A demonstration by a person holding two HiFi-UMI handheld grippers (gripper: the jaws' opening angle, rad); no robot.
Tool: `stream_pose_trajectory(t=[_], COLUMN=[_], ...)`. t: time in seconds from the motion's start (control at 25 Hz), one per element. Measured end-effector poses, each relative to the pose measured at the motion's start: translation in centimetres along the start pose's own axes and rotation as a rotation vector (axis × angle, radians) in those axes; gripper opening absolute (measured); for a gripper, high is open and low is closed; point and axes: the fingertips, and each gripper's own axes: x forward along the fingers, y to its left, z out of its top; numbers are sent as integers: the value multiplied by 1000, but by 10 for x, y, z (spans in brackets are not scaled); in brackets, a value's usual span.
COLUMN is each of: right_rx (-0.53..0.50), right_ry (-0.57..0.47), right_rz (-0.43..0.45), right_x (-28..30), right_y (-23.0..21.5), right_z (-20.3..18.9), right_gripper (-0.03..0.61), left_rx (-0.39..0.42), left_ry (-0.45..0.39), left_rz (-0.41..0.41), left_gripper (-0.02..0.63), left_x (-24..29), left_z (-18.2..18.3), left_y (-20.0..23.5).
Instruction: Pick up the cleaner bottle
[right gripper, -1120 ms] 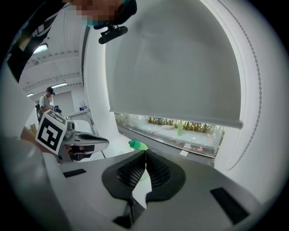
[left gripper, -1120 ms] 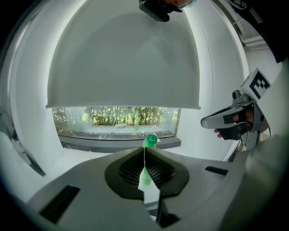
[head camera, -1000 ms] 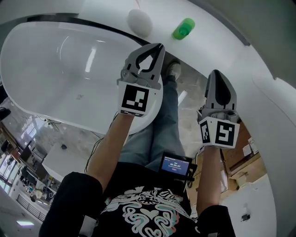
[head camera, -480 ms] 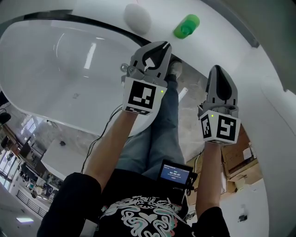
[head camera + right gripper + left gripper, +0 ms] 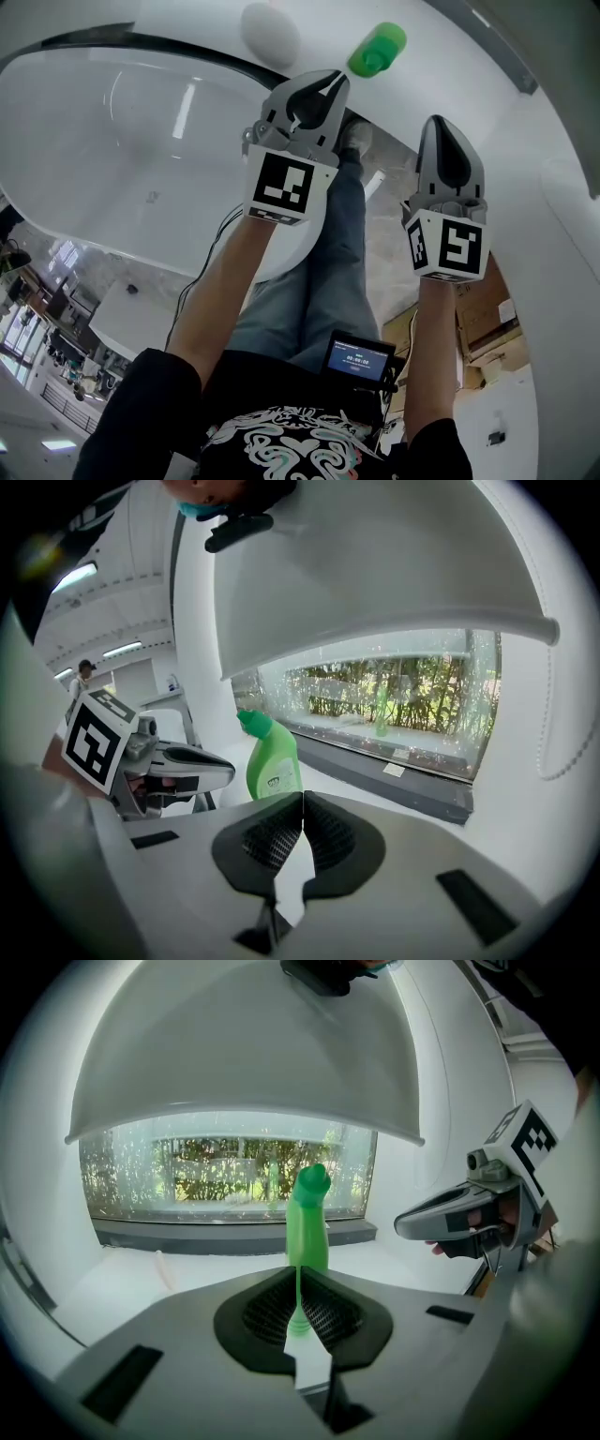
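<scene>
The green cleaner bottle [image 5: 377, 49] stands upright on the white ledge [image 5: 441, 66] behind the bathtub. In the left gripper view the bottle [image 5: 307, 1222] is straight ahead, just beyond my left gripper [image 5: 298, 1279], whose jaws are pressed together with nothing between them. My left gripper [image 5: 323, 86] hovers short of the bottle, apart from it. My right gripper [image 5: 441, 131] is held to the right, also shut and empty. In the right gripper view the bottle [image 5: 272, 761] stands left of the right gripper [image 5: 303, 803].
A white bathtub [image 5: 141, 141] fills the left. A white egg-shaped object [image 5: 270, 33] rests on the ledge left of the bottle. A window [image 5: 225, 1171] runs behind the ledge. The person's legs [image 5: 319, 262] and cardboard boxes [image 5: 487, 319] are below.
Both grippers have sunk a little, and the left one has edged nearer the bottle. Both pairs of jaws stay shut.
</scene>
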Motion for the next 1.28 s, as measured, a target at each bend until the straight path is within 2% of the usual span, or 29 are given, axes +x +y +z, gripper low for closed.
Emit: stream_pose_trajectory(t=[0.2,0.44,0.48,0.6,0.72,1.0,1.28], right_rx=[5,14,12,12,16,17,31], right_ry=[1,5,6,6,10,23,31], right_rz=[-2,3,3,2,-2,-6,-10], right_x=[5,16,16,15,16,20,20], right_y=[-6,-7,-8,-14,-17,-20,-26], right_z=[1,1,2,3,-1,-8,-14], right_gripper=[26,26,26,26,26,26,26], left_rx=[4,45,54,55,50,20,1], left_ry=[6,-44,-45,-40,-34,-16,-38], left_rz=[-25,-43,-50,-53,-13,15,49], left_gripper=[18,28,52,206,256,285,287], left_x=[9,17,17,18,21,47,70], left_z=[0,4,4,2,-4,-6,-2], left_y=[-10,-11,-14,-19,-14,-10,-8])
